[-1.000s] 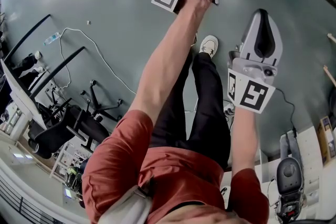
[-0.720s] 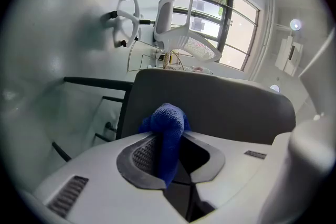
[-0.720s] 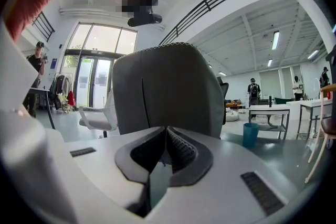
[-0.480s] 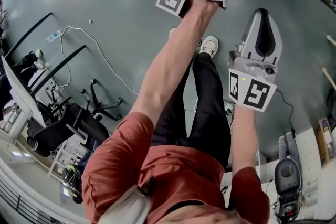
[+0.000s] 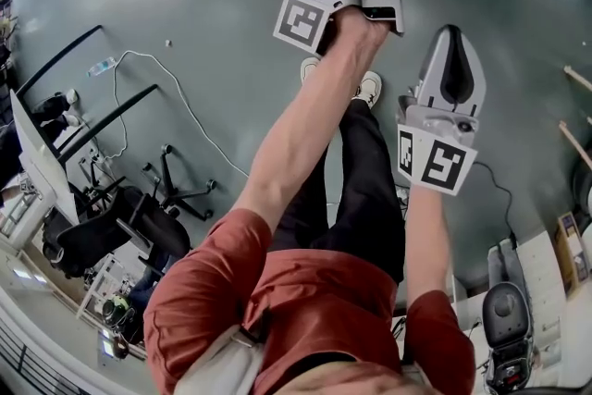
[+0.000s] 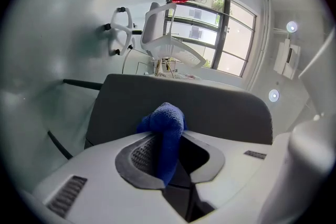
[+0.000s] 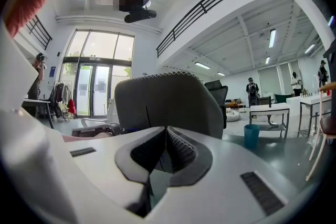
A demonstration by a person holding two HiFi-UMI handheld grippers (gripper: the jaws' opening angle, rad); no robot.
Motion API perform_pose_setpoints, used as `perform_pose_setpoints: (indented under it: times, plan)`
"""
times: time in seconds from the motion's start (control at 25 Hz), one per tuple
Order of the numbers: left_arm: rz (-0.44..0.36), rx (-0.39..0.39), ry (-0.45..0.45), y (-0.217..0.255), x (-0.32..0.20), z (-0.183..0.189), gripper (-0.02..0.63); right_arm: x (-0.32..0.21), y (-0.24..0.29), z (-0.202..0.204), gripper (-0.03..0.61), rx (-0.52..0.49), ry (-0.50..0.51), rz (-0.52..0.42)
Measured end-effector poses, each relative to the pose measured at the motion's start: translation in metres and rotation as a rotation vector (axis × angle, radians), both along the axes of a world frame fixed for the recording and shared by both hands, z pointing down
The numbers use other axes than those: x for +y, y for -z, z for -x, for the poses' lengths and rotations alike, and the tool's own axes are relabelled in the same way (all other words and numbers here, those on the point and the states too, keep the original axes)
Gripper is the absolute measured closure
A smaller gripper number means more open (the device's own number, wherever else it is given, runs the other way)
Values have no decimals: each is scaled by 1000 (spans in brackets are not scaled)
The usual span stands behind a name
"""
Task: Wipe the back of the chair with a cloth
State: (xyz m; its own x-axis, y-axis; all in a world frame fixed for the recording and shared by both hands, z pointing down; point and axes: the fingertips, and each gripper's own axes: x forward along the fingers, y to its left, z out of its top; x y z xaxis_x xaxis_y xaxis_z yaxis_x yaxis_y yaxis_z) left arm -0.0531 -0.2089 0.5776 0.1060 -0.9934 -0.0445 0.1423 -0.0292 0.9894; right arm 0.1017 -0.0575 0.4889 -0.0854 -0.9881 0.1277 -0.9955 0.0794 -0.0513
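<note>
While our left hand-held gripper (image 6: 170, 145) pinches the blue cloth (image 6: 164, 119), it has drifted slightly right in the head view since a second ago. Only its own view shows the cloth before the grey chair back (image 6: 223, 113). Our right hand-held gripper (image 7: 167, 148) is pressed together, empty.

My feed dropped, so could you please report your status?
Left gripper shut on blue cloth, facing chair back. Right gripper shut, empty. No obstruction seen.

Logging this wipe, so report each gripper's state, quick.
Left gripper: shut on the blue cloth.
Right gripper: shut, nothing between its jaws.
</note>
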Motion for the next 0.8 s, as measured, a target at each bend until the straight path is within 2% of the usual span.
perform_pose_setpoints:
  times: [0.24, 0.52, 0.8]
  plan:
    - [-12, 56, 42, 62, 17, -2, 534, 11, 40, -10, 554, 5, -5, -34]
    - [-28, 88, 50, 137, 37, 6, 534, 19, 85, -6, 554, 8, -10, -68]
    - [1, 88, 55, 174, 51, 9, 534, 22, 130, -8, 554, 7, -13, -105]
